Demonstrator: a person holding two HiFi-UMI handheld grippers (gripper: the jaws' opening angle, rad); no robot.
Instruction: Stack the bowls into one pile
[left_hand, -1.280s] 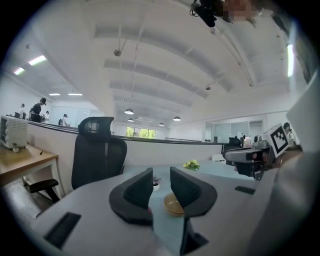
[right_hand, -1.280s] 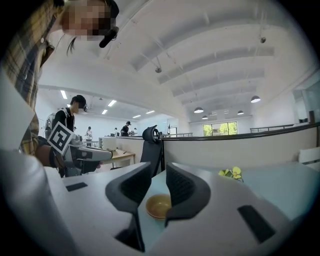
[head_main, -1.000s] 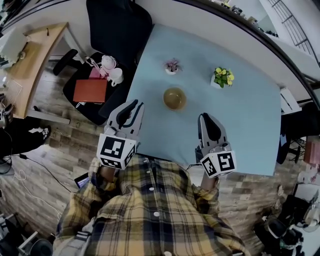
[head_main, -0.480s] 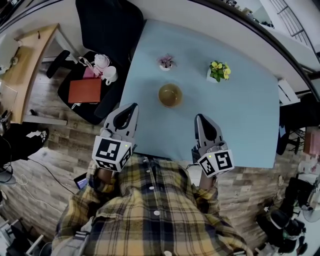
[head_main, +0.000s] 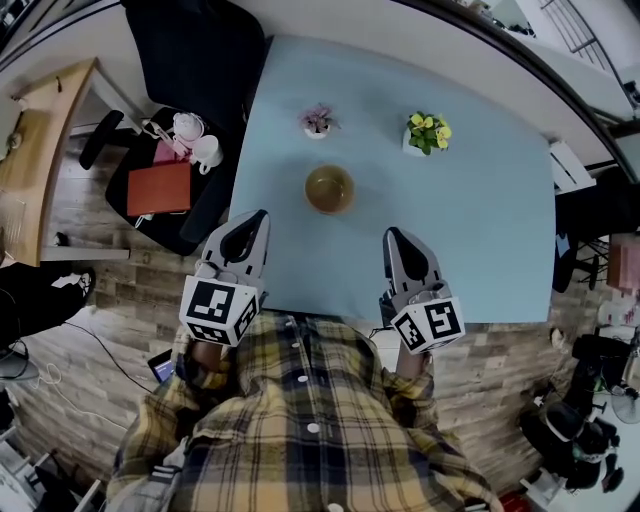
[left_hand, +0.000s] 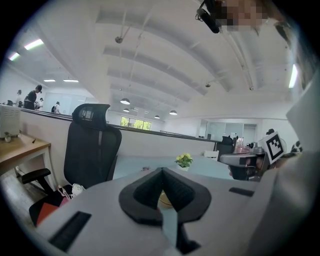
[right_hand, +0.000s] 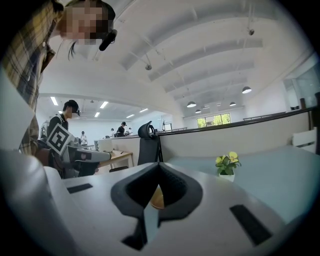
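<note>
1. Both pairs of jaws have come together since a second ago. The left gripper (head_main: 262, 214) then had its jaws plainly apart; now they meet at the tips with nothing between them. The right gripper (head_main: 390, 232) is likewise closed and empty.
2. Each gripper hovers over the near edge of the pale blue table (head_main: 480, 240). They are side by side, well apart, and point toward the far side (their marker cubes sit close to the person's checked shirt (head_main: 300, 420)).
3. One yellowish-brown bowl (head_main: 329, 189) stands upright on the table beyond the grippers, roughly between their two lines of aim. Neither gripper touches it (whether other bowls are nested inside it cannot be told).
4. Farther back stand a small pot of pink flowers (head_main: 318, 120) and, to its right, a pot of yellow flowers (head_main: 424, 132).
5. Left of the table is a black chair (head_main: 195, 60). A red book (head_main: 160, 187) and white cups (head_main: 197, 140) rest on a dark seat near it.
</note>
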